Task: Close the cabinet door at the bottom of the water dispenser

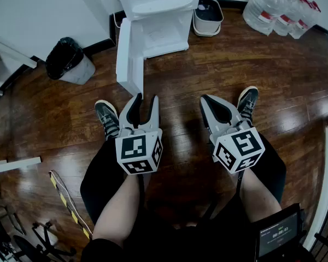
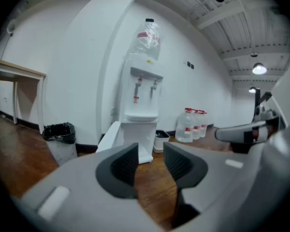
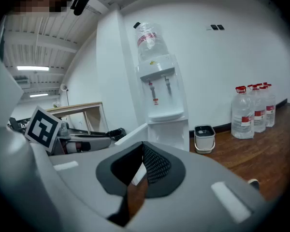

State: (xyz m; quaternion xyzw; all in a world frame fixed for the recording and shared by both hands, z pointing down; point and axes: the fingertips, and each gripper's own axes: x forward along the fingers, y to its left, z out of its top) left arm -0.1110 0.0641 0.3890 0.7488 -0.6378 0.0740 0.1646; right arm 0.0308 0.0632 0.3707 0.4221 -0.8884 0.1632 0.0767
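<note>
The white water dispenser (image 1: 156, 7) stands against the far wall with a bottle on top. Its bottom cabinet door (image 1: 128, 56) hangs open, swung out toward me on the left side. In the left gripper view the dispenser (image 2: 142, 110) and open door (image 2: 108, 137) lie straight ahead across bare floor. My left gripper (image 1: 146, 98) hovers short of the door, jaws a narrow gap apart with nothing between them (image 2: 150, 158). My right gripper (image 1: 206, 100) floats beside it, shut and empty (image 3: 142, 151), aimed at the dispenser (image 3: 159, 95) and the door (image 3: 133, 134).
A bin with a black bag (image 1: 71, 61) stands left of the dispenser. A small white pail (image 1: 208, 16) sits to its right, and several large water bottles (image 1: 279, 10) beyond that. My shoes (image 1: 106, 116) rest on the wooden floor. A table (image 2: 14, 71) lines the left wall.
</note>
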